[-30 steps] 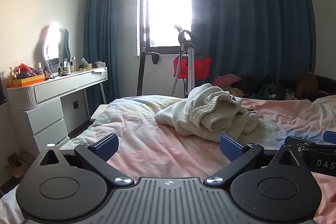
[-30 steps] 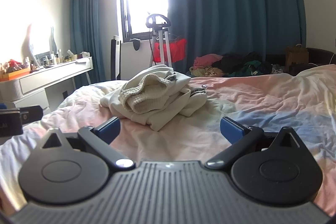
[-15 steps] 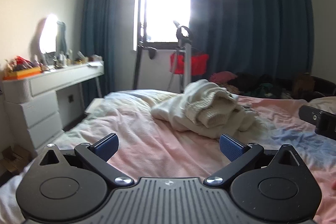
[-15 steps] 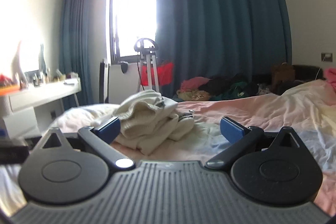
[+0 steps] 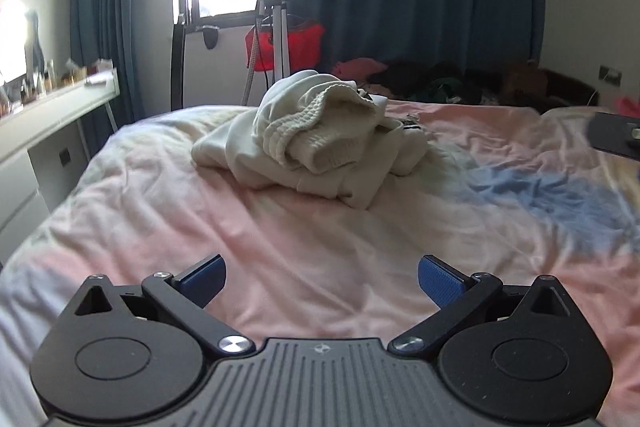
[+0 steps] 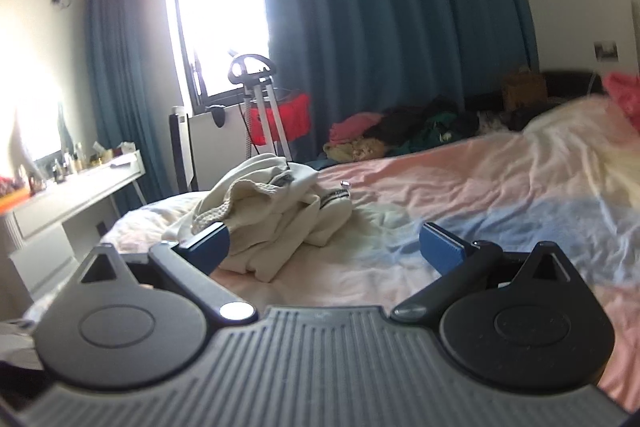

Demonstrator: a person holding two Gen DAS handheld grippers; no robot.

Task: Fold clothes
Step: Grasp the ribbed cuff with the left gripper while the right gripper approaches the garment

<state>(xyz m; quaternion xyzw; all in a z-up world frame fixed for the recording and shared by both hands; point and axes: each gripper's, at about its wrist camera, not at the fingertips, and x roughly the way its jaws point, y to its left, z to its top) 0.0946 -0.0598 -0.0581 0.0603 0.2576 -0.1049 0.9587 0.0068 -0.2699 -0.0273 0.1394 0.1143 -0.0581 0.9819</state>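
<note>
A crumpled cream-white garment (image 5: 320,139) lies in a heap on the bed (image 5: 280,247), which has a pink, white and blue cover. It also shows in the right wrist view (image 6: 272,211). My left gripper (image 5: 322,281) is open and empty, above the bed and short of the heap. My right gripper (image 6: 324,247) is open and empty, to the right of the heap; its left fingertip (image 6: 208,243) overlaps the garment's near edge in the view. Part of the right gripper's body (image 5: 616,135) shows at the right edge of the left wrist view.
A white dressing table (image 5: 44,123) with bottles stands left of the bed. A garment steamer stand with a red bag (image 5: 280,39) stands by the window. A pile of dark and pink clothes (image 6: 400,135) lies beyond the bed, before blue curtains.
Both grippers have moved forward over the bed toward the garment, which looks larger now. The right gripper has shifted further right. Both stay open.
</note>
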